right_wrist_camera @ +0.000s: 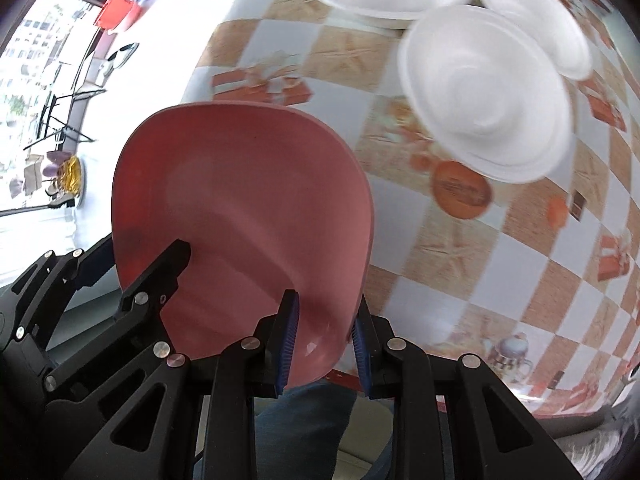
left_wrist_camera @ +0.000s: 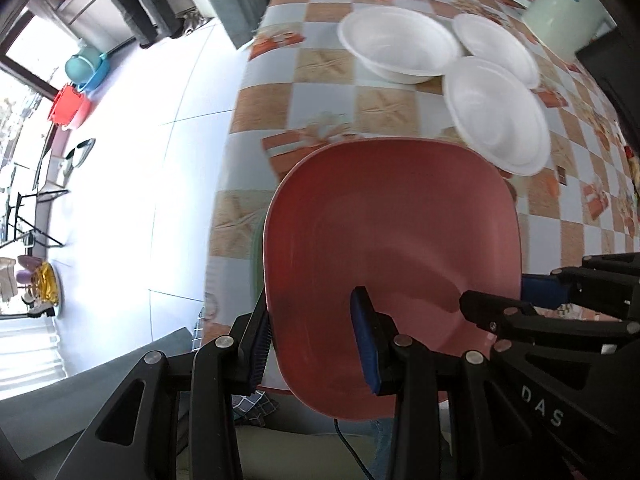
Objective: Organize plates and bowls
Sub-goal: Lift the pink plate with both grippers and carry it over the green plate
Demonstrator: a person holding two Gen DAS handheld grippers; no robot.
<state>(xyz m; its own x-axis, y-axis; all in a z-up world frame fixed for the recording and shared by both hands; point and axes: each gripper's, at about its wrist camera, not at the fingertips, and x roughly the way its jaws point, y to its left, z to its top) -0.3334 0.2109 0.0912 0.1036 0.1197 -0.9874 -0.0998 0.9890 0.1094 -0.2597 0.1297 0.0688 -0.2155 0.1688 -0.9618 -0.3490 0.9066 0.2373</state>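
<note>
Home dining area. Checked oilcloth on surface (left_wrist_camera: 320, 92) w/ white bowls (left_wrist_camera: 398, 46). Tiled floor (left_wrist_camera: 132, 184), plastic buckets (left_wrist_camera: 72, 106) by window.

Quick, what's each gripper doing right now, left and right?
Left gripper: shut on the pink plate, clamping its rim.
Right gripper: shut on the same pink plate, on the opposite rim.

A table (left_wrist_camera: 280, 92) under a checked cloth of orange and pale blue squares stands on a pale tiled floor (left_wrist_camera: 160, 160) washed out by daylight. A dark-framed window (left_wrist_camera: 24, 92) runs along the left, with a red tub (left_wrist_camera: 68, 106) and a blue basin (left_wrist_camera: 86, 66) beside it.
</note>
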